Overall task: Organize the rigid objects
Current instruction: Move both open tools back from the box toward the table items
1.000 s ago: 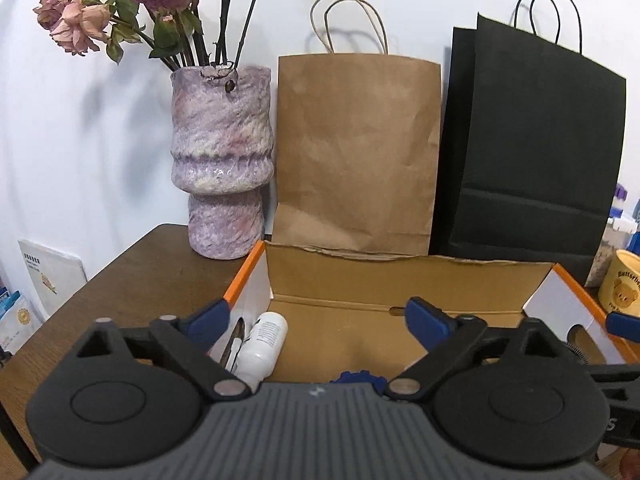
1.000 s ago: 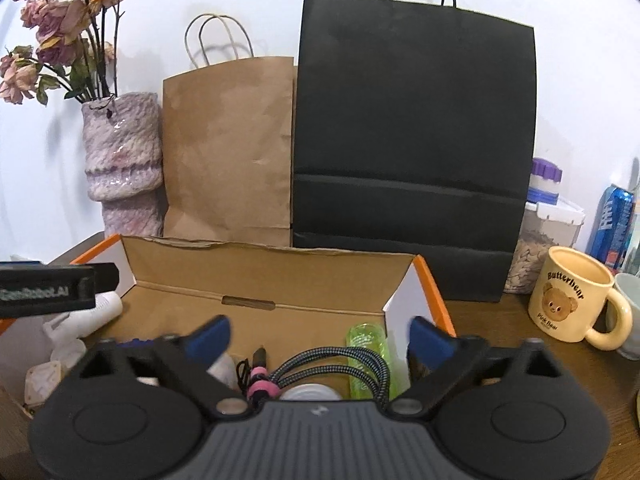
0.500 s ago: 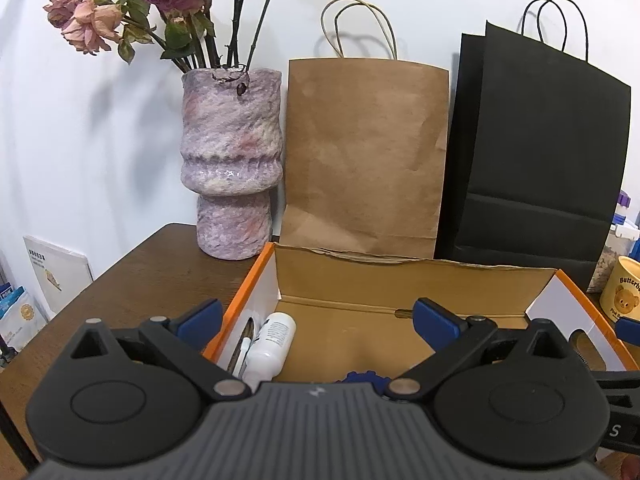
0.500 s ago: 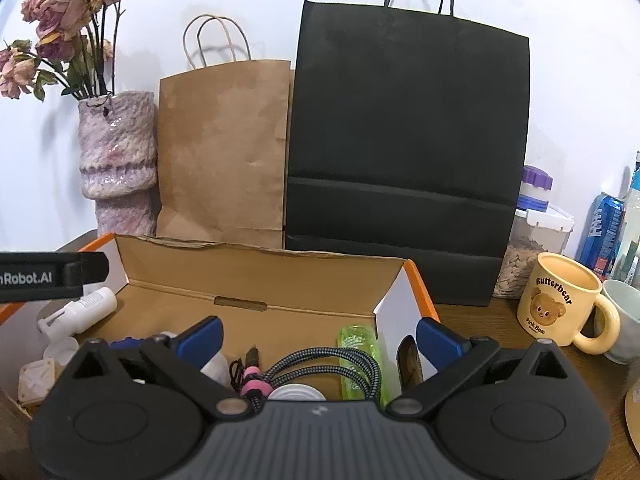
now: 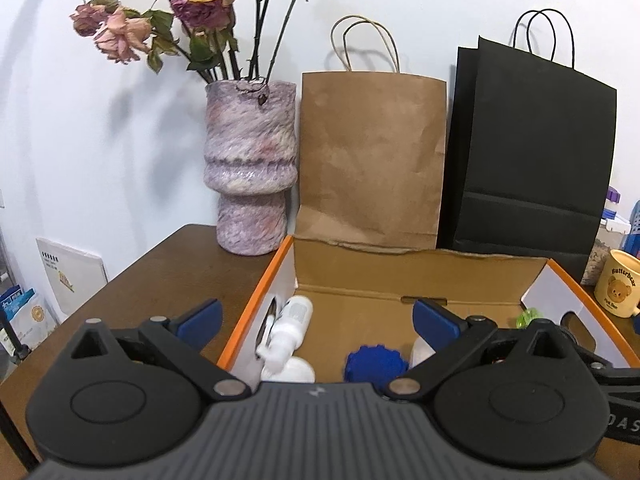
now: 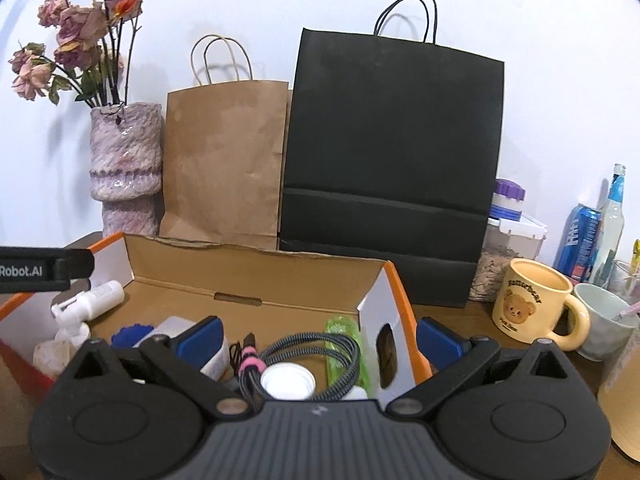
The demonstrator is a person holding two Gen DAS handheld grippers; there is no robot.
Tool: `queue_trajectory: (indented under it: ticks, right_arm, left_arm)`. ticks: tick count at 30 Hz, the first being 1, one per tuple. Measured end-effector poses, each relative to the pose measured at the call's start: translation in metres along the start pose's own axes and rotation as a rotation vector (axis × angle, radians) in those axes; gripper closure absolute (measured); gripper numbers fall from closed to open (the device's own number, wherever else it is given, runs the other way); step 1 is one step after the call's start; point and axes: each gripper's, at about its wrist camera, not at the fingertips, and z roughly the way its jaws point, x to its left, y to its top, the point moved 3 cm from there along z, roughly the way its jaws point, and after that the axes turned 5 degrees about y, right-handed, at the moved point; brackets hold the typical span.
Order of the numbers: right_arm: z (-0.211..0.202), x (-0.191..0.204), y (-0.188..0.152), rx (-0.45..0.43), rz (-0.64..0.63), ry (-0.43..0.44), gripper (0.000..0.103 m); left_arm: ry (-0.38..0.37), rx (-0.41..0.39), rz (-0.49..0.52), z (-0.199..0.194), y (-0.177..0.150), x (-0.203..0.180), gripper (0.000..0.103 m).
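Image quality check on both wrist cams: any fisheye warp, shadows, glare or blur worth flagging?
Left wrist view: strong fisheye, dark vignette in the top right corner; soft shadows of the dried roses on the white wall; a small gloss highlight on the mottled purple ceramic vase; the open left gripper close up, slightly soft. Right wrist view: same barrel warp, dark corners; the black paper bag shows little detail; the yellow bear mug is sharp.

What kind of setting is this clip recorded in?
Most likely a home, at a wooden table against a wall: a vase of dried roses, paper shopping bags, a bear mug and drinks.
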Motion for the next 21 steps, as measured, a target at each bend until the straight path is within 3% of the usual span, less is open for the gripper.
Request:
queue_trajectory:
  ticks: [21]
  right_arm:
    - [-0.08, 0.004, -0.053, 0.041, 0.004, -0.004, 0.0]
  left_arm:
    - [0.02, 0.027, 0.011, -0.068, -0.048, 0.026, 0.0]
